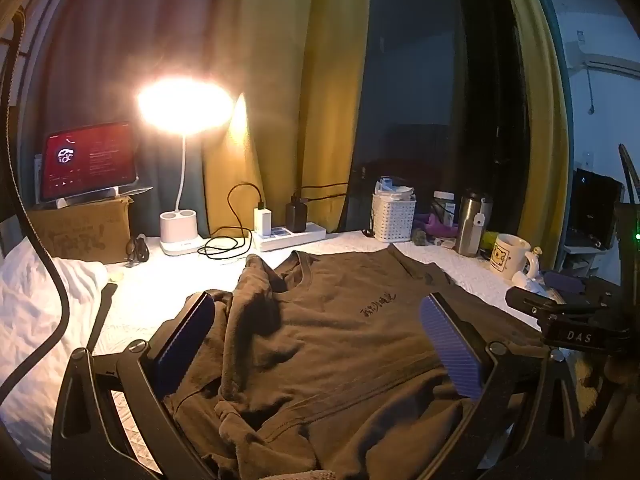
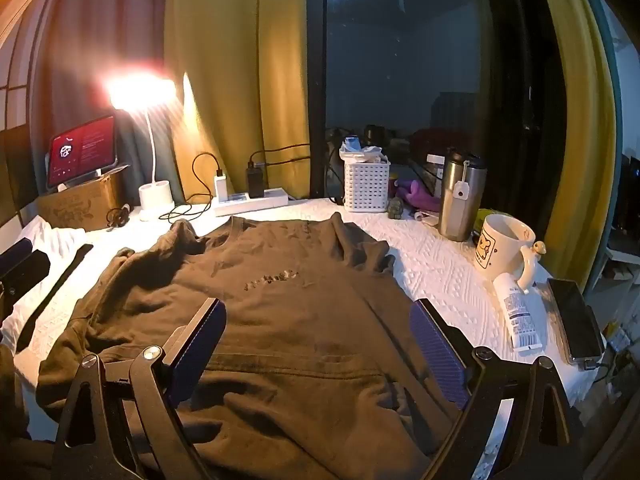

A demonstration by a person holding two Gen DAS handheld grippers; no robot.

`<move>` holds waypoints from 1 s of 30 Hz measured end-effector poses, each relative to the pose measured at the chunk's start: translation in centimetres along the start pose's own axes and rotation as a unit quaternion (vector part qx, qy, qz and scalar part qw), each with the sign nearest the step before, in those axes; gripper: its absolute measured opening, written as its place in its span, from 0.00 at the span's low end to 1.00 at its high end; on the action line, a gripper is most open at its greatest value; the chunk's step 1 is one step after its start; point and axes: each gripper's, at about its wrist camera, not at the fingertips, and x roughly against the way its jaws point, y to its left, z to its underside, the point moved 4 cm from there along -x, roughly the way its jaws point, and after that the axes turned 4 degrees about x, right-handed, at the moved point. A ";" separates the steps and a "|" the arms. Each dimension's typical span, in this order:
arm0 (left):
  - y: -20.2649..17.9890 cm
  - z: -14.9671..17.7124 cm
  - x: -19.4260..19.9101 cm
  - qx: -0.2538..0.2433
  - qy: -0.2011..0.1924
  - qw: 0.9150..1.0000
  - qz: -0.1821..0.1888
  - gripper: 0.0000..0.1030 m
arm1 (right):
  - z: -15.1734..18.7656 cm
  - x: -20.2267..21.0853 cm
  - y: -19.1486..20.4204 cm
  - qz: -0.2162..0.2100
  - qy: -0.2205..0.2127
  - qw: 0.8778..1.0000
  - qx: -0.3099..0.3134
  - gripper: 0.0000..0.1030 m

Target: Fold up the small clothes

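With both your left gripper (image 1: 320, 344) and right gripper (image 2: 320, 344) spread wide and empty above the limp brown cotton T-shirt (image 2: 260, 300) lying on the white quilted cover (image 2: 432, 272), pinch its rumpled sleeve edge (image 1: 256, 280), since soft cloth sags.

Mug (image 2: 503, 249) and tube (image 2: 517, 314) beside shirt (image 2: 280, 320)

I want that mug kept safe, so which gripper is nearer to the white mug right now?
Right. The right gripper hovers open over the brown shirt, with the white mug just off its right side. The left gripper is over the shirt's bunched left side, farther from the mug.
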 end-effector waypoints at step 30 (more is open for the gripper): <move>0.9 0.0 0.3 -0.007 -0.005 1.000 -0.009 0.99 | 0.0 0.2 0.0 0.002 -0.001 1.000 0.001 0.91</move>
